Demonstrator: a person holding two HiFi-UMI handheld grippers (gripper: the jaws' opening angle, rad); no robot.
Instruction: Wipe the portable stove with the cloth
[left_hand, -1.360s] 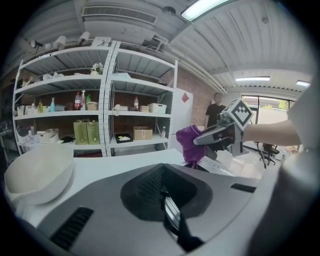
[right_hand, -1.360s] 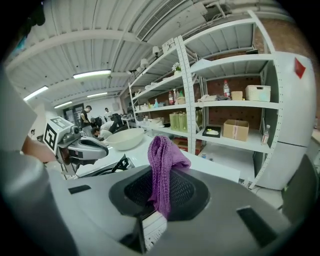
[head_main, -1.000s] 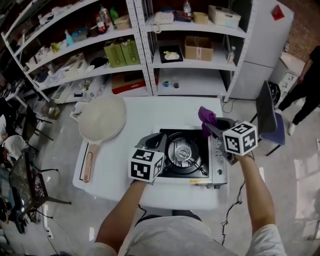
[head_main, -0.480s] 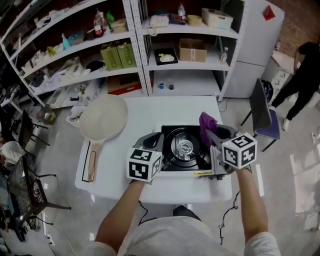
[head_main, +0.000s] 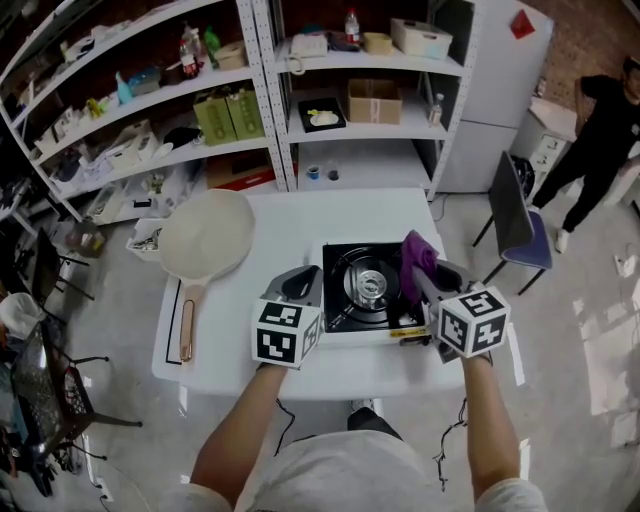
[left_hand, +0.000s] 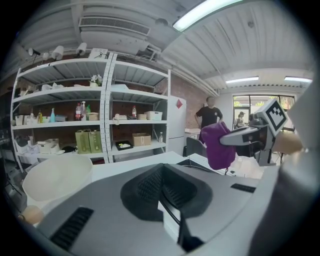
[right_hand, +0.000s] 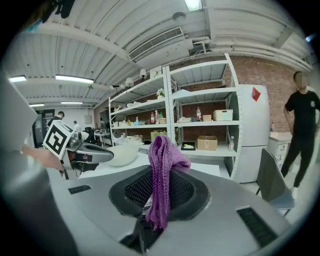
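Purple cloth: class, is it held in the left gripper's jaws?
No, the purple cloth is clamped in the right gripper, as the right gripper view shows.

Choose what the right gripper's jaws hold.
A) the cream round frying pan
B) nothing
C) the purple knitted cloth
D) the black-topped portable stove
C: in the right gripper view the purple knitted cloth sticks up from between the shut jaws of the right gripper.
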